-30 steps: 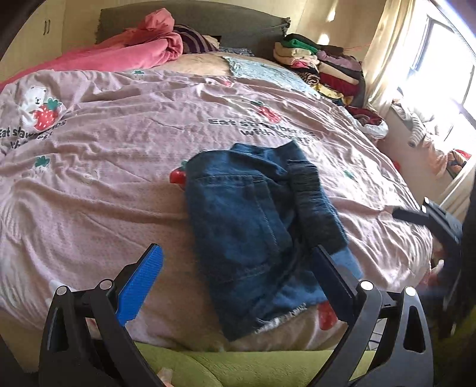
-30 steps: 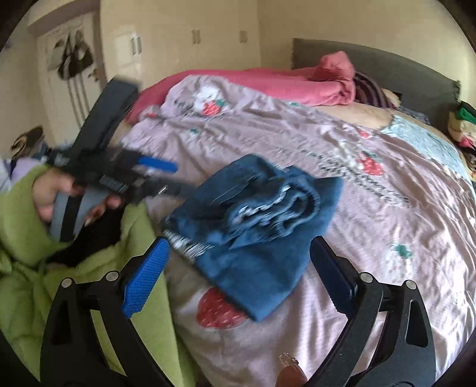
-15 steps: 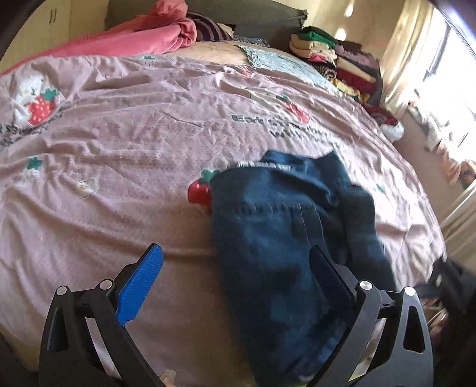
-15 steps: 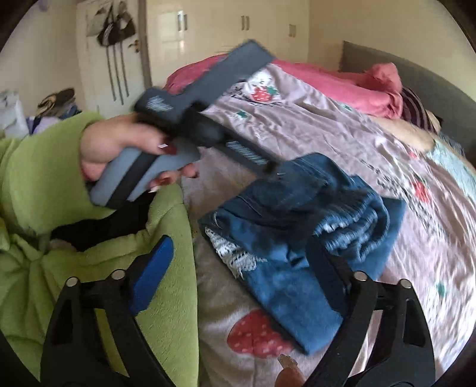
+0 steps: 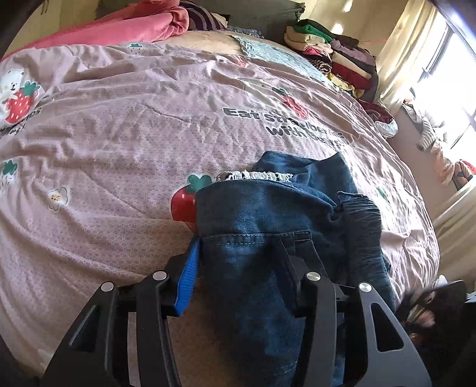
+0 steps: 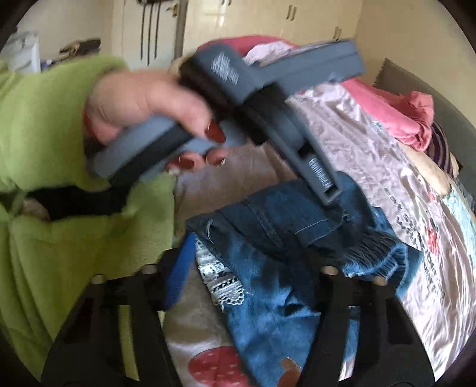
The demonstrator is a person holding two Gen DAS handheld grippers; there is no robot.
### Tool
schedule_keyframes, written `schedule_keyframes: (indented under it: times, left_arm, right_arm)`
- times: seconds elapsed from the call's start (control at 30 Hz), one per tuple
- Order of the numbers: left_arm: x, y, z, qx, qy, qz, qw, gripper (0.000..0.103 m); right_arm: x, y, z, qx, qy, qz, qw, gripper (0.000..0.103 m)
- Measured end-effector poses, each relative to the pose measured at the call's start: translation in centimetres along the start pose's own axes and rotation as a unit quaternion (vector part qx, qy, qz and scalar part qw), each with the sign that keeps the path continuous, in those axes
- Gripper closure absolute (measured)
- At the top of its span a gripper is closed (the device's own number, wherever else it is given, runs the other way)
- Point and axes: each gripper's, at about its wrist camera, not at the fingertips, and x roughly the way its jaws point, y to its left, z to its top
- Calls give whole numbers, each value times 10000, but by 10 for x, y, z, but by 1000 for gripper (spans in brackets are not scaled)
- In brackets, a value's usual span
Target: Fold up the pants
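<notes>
- Left wrist: low at the bed (image 5: 119, 148) foot, facing the headboard, right over the jeans (image 5: 267, 244).
- Right wrist: close, from the bed's side, facing the wardrobes (image 6: 238, 23).
- Shared: jeans (image 6: 267, 291), bed (image 6: 386, 178).

Pants (image 5: 267, 238) dark blue denim; bedspread (image 5: 119, 134) mauve-pink, red strawberry print; sleeve (image 6: 44, 119) lime green.

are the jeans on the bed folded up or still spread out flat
Folded: the jeans lie as a compact layered bundle on the bedspread, frayed hem tucked on top.
</notes>
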Motion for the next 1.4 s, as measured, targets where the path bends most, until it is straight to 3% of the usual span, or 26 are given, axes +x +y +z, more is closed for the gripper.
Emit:
schedule_keyframes:
  times: [0.13, 0.27, 0.53, 0.67, 0.77, 0.9, 1.03, 1.07, 1.1, 1.13, 1.17, 1.27, 1.4]
  left_arm:
    - [1, 2, -3, -45, 8, -37, 10000, 54]
    - [3, 3, -3, -136, -18, -90, 9999, 47]
    - [-5, -6, -10, -16, -98, 3, 10000, 45]
    - [-13, -12, -10, 60, -188, 40, 9998, 45]
    - [-20, -15, -11, 112, -240, 40, 9996, 45]
    - [-31, -20, -12, 185, -372, 28, 9991, 45]
    - [-44, -25, -13, 249, -522, 82, 9983, 45]
    - [-47, -26, -13, 256, -548, 93, 9981, 42]
    - [-49, -27, -13, 260, -566, 101, 9980, 19]
    - [-52, -27, -14, 264, -595, 110, 9978, 12]
    - [-54, -28, -14, 276, -634, 98, 9976, 11]
    - [-61, -31, -15, 301, -713, 113, 9969, 11]
    - [-70, -34, -16, 348, -796, 170, 9961, 11]
  right_arm:
    - [-14, 8, -8, 101, -51, 503, 9987, 95]
    - [-7, 13, -26, 259, 132, 412, 9987, 95]
    - [-22, 3, -31, 973, -175, 535, 9937, 94]
    - [-47, 5, -28, 1121, -457, 491, 9914, 77]
    - [-62, 5, -29, 1221, -620, 389, 9898, 75]
    - [-79, 2, -30, 1512, -850, 253, 9845, 62]
    - [-91, -17, -28, 1844, -1098, 99, 9766, 57]
    - [-94, -21, -28, 1923, -1164, 38, 9744, 56]
    - [-93, -27, -30, 1976, -1209, -22, 9728, 51]
    - [-96, -30, -31, 2044, -1270, -104, 9706, 46]
    - [-100, -32, -32, 2130, -1352, -187, 9675, 40]
    - [-105, -36, -33, 2289, -1492, -305, 9615, 38]
    - [-109, -39, -34, 2373, -1562, -467, 9576, 29]
